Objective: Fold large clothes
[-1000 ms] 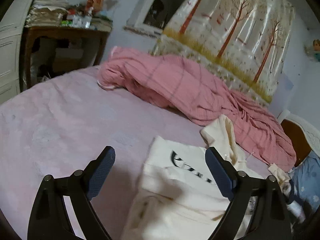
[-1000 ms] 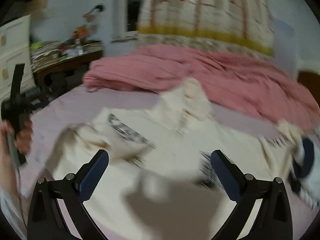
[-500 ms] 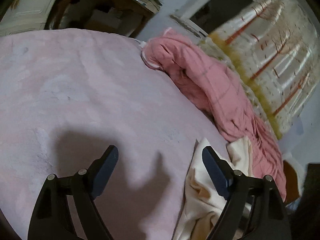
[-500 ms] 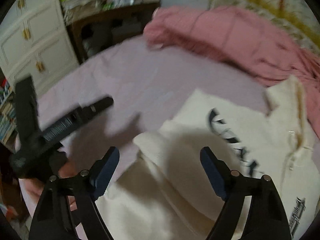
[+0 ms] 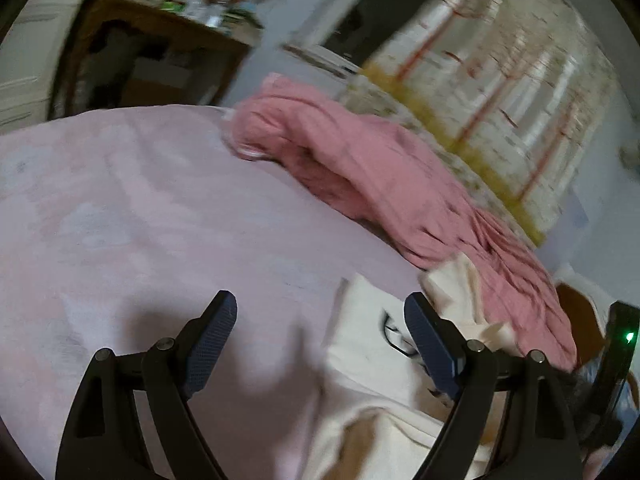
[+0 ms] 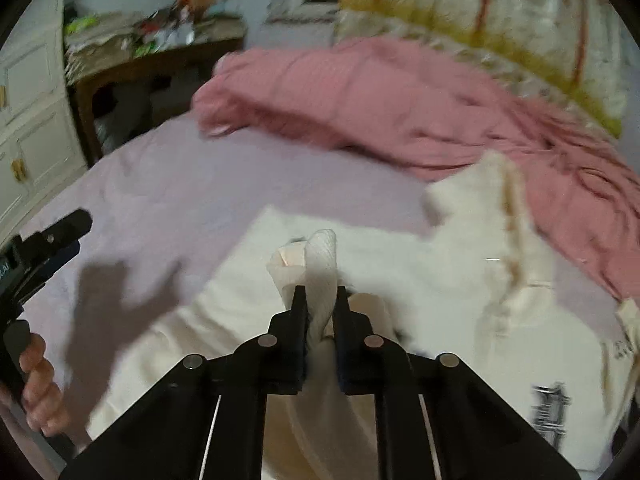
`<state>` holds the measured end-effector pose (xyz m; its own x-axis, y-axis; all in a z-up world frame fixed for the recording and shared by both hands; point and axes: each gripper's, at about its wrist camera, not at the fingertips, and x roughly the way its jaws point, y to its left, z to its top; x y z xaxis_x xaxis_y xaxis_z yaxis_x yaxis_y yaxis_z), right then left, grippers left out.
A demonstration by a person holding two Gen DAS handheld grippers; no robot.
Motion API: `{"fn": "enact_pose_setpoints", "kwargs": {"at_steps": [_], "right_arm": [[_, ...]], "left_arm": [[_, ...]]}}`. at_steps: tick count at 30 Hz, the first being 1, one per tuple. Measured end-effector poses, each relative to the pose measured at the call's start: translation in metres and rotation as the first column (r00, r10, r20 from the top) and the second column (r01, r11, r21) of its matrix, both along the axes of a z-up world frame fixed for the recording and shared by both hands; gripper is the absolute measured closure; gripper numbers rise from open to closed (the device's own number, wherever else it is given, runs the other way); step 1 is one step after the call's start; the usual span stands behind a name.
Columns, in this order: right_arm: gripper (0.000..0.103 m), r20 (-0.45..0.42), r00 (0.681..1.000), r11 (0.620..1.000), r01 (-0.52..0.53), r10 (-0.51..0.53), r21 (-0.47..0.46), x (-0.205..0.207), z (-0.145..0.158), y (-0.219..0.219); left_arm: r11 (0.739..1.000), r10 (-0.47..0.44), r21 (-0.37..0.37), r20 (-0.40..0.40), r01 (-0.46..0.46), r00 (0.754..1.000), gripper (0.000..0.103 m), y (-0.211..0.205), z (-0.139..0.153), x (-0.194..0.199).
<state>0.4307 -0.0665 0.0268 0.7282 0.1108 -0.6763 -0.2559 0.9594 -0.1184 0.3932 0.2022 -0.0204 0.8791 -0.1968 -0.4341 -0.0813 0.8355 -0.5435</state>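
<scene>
A cream hoodie (image 6: 448,280) with black print lies spread on the pale pink bed sheet (image 6: 168,200). It also shows in the left wrist view (image 5: 368,344) at lower right. My right gripper (image 6: 320,300) is shut on the hoodie's sleeve cuff (image 6: 322,256), which sticks up between the jaws. My left gripper (image 5: 320,332) is open and empty above the sheet, just left of the hoodie's edge. It also appears at the left edge of the right wrist view (image 6: 44,248), held by a hand.
A crumpled pink quilt (image 6: 380,96) lies along the far side of the bed, against a tree-print curtain (image 5: 500,80). A cluttered wooden desk (image 6: 152,60) and white cabinet (image 6: 28,120) stand at left. A wooden headboard (image 5: 576,308) is at right.
My right gripper has closed on the hoodie's sleeve cuff; it was open half a second ago. My left gripper has swung back toward the hoodie's edge and stays open.
</scene>
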Motion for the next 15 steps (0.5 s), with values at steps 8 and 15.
{"fn": "enact_pose_setpoints", "kwargs": {"at_steps": [8, 15], "right_arm": [[0.092, 0.129, 0.951, 0.956, 0.289, -0.28, -0.058, -0.052, 0.018, -0.18], [0.042, -0.129, 0.93, 0.924, 0.361, -0.346, 0.126, -0.101, -0.05, -0.272]], "left_arm": [[0.982, -0.081, 0.16, -0.137, 0.102, 0.987, 0.018, -0.066, -0.014, 0.029], [0.942, -0.063, 0.298, -0.3, 0.156, 0.952, 0.018, -0.097, -0.044, 0.049]]}}
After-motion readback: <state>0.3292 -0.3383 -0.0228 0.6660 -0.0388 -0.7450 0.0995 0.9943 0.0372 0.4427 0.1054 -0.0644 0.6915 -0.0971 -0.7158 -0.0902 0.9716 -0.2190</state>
